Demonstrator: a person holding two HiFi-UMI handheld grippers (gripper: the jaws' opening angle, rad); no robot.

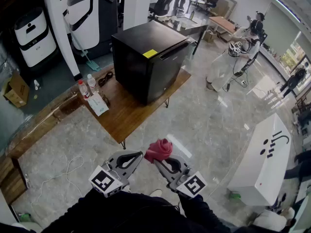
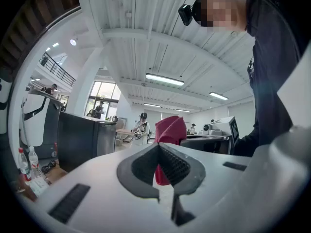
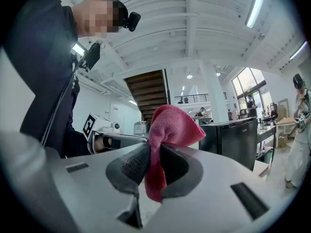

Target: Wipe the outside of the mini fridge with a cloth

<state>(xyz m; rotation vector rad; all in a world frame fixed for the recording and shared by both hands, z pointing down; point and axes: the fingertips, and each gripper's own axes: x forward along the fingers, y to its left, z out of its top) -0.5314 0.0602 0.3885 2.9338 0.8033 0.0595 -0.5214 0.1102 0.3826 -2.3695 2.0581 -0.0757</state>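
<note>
At the left end of the wooden worktop (image 1: 131, 113) stand two capped bottles (image 1: 83, 89), with a white packet (image 1: 98, 104) just beside them. The black mini fridge (image 1: 146, 57) sits further right on the same worktop and has a yellow sticker (image 1: 149, 53) on its top.

Nearer the person, well apart from the fridge, the left gripper (image 1: 139, 154) has its jaws closed tip to tip with nothing pinched. The red seen through its slit I take to be cloth hanging beyond it. The red cloth (image 1: 159, 150) is bunched at the tip of the right gripper (image 1: 158, 162). That gripper's jaws are clamped on a fold, and a tail hangs down through the gap.

By my reading no wiping has begun — the step in hand is carrying the cloth up to the fridge. To do it well:
- Press the bunched part flat against a panel, so that cloth and not jaw meets the surface.
- Begin on the top, then work down the sides and door in overlapping strokes.
- Use the free left gripper to steady the fridge — it could slide on the worktop.
- Keep clear of the bottles on the left side.

Counted, there are two bottles, one packet, one mini fridge, one sticker, two grippers and one cloth.
</note>
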